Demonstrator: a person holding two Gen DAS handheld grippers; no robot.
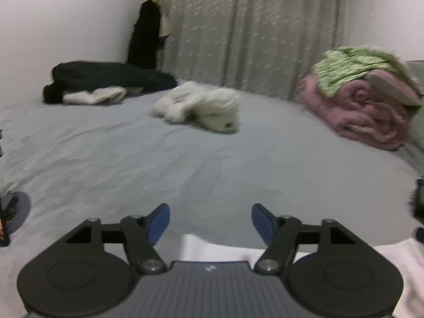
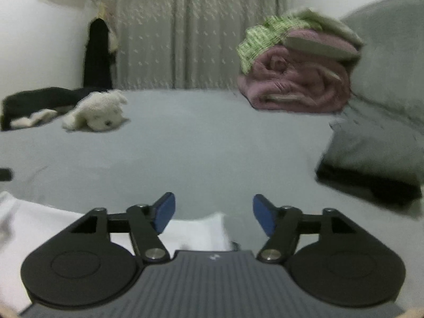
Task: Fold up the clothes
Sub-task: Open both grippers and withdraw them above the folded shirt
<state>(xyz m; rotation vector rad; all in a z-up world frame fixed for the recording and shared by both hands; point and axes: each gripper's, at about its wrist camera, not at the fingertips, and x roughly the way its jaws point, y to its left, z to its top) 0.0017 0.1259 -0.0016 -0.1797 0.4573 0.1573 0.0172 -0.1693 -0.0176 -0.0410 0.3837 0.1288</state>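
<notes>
Holding both tools over the grey bed sheet, you have the left gripper and the right gripper spread wide with nothing between their blue pads. A white garment lies flat just beneath and behind both sets of fingers, at the near edge of the bed. Farther off sit a cream plush toy, dark clothes and a pink blanket roll topped with green cloth, before a curtain.

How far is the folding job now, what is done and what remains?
Done: nothing shows as folded. In hand: nothing; the left gripper and right gripper are open above the white garment. Left: that garment, and probably the dark clothes.
</notes>
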